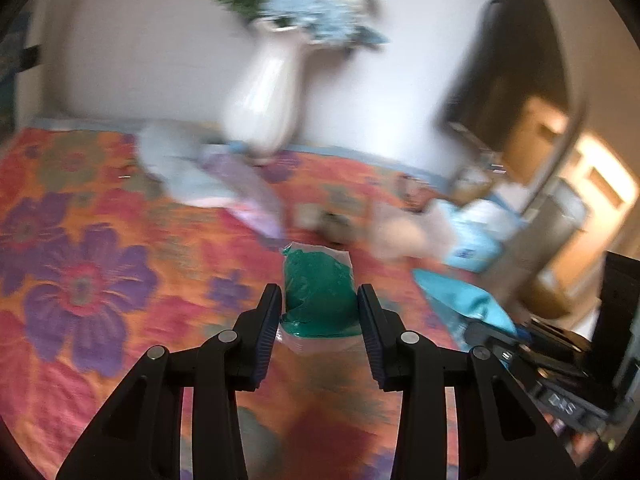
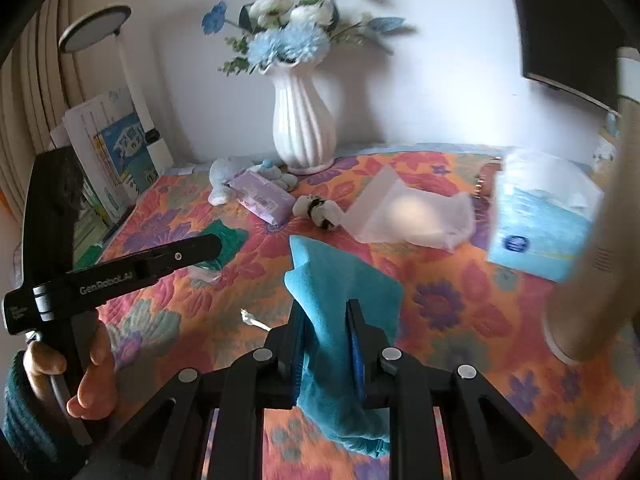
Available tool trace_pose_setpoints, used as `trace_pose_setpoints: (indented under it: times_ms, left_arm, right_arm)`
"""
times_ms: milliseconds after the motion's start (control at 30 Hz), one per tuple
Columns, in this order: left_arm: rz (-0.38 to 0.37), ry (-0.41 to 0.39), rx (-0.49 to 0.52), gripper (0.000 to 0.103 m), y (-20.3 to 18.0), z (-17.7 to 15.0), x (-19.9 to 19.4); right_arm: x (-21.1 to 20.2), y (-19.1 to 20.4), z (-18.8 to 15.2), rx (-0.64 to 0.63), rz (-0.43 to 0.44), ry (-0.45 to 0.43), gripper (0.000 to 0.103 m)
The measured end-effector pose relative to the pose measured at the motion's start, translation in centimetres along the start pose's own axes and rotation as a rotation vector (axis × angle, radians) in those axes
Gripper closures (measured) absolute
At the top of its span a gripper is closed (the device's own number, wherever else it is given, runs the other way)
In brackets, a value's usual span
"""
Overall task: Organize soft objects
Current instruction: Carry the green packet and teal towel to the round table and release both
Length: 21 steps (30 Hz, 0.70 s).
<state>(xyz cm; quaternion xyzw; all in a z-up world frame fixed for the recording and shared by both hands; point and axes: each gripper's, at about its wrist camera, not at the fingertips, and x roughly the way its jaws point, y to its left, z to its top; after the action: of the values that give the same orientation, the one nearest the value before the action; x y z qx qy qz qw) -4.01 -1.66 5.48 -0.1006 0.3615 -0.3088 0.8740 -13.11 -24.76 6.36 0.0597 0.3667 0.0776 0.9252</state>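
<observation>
right claw: clamped on the teal cloth — it hangs up and down through my pads, clear of the bedspread.
left claw: pads either side of the green pouch, touching its edges as far as i can tell — i'd call it a light grip, lifted.
done so far: two soft things in hand, neither set down in any tidy spot.
still loose: purple pack, plush toy, clear bag, tissue pack — scattered near the vase.
verdict: early days, most sorting left.
</observation>
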Motion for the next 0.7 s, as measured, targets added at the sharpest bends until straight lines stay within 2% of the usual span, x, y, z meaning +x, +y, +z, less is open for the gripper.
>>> trace_pose_setpoints:
  times_ms: [133,233,333,533,700]
  left_arm:
    - [-0.152,-0.015,-0.015,0.067,-2.6,-1.3,-1.4]
    - [-0.207,-0.003,-0.046,0.067,-4.3,-2.6,-1.6]
    - [-0.224,0.02,-0.023,0.067,-6.8,-3.6,-1.7]
    - [-0.311,0.047,0.08,0.067,-13.4,-3.9,-2.0]
    - [-0.379,0.059,0.226,0.067,-21.5,-3.6,-1.3]
  right_arm:
    - [-3.7,-0.9,-0.5,-0.001,-0.007,-0.026,0.085]
    - [-6.7,-2.3,-1.1,0.017,-0.021,-0.05,0.085]
    - [-9.5,-4.3,-1.8,0.065,-0.004,-0.072,0.085]
    - [-15.2,-8.4,-3.0,0.131,-0.028,-0.146,0.085]
    - [-20.8,-13.9,-3.1,0.226,-0.112,-0.266,0.085]
